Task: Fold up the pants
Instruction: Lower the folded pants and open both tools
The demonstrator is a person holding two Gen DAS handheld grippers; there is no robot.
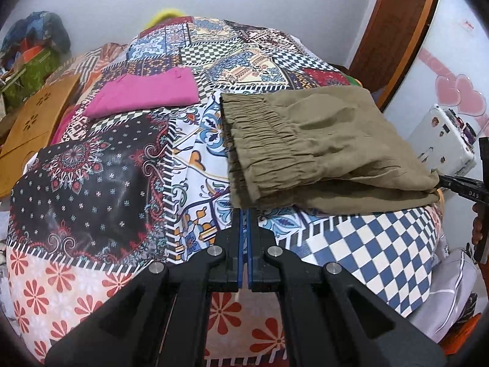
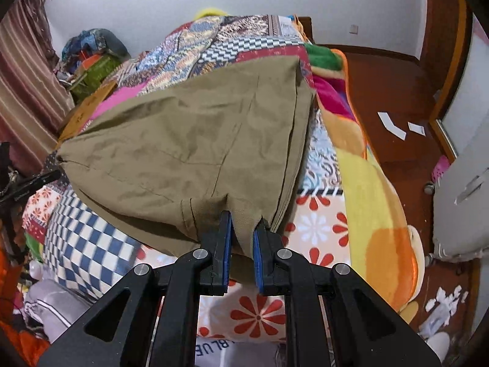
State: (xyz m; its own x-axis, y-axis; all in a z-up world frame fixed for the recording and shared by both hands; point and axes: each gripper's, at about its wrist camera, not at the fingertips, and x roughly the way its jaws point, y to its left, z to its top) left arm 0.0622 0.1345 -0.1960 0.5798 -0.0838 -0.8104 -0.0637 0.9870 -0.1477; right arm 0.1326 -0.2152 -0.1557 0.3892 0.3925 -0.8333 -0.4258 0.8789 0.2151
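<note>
The olive-green pants (image 1: 321, 150) lie on the bed, on the patchwork bedsheet (image 1: 101, 183), already folded into a thick bundle of several layers, with the gathered elastic waistband (image 1: 253, 140) turned to the left side in the left wrist view. The left gripper (image 1: 245, 211) has its jaws pressed together, and their tips go under the near corner of the bundle at the waistband end; whether cloth is really between them I cannot tell, because the tips are hidden by the fabric. The right gripper (image 2: 243, 229) stands at the other end of the bundle with its jaws a little apart, and a small pinch of the pants' edge sits between them, so I judge it has a grip on this end. This placement, one gripper at each end, seems chosen so that the bundle can be lifted or slid without the layers opening. A folded pink garment (image 1: 146, 91) lies farther back on the bed, well apart from the pants, probably as a finished piece. The folding looks almost complete to me.
</note>
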